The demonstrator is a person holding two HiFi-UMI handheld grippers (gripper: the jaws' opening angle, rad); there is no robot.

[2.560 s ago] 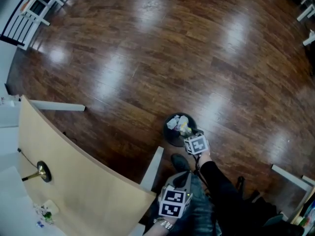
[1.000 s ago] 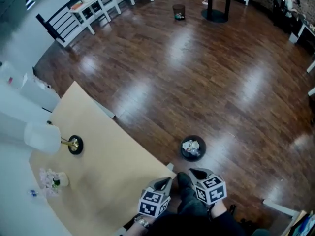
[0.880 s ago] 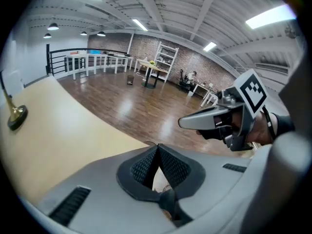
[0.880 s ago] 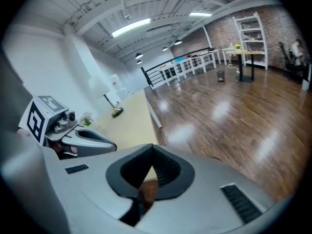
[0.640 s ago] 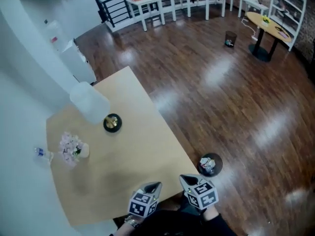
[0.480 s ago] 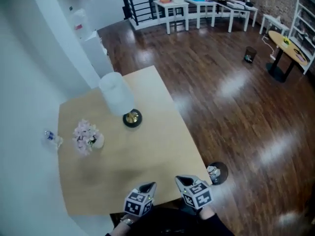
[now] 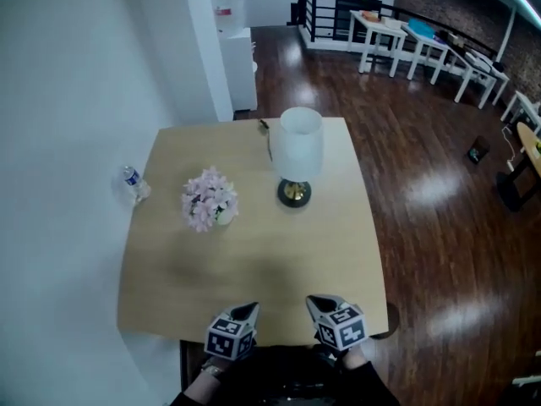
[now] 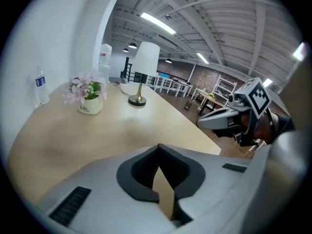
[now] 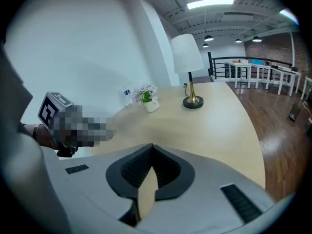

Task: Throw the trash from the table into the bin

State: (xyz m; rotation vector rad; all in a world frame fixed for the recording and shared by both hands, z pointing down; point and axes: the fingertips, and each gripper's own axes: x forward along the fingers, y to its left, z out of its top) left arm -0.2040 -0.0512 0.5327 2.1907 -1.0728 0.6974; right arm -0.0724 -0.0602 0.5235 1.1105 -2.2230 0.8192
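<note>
Hovering side by side over the near edge of the worktop (image 7: 254, 256), the left tongs (image 7: 248, 309) and right tongs (image 7: 318, 302) are both clenched, with nothing between the jaws. A plastic bottle (image 7: 131, 178) stands upright at the worktop's left edge beside the white wall, well apart from both tongs. Potted flowers (image 7: 209, 200) stand near it, and a white-shaded lamp (image 7: 297, 155) stands further right.
</note>
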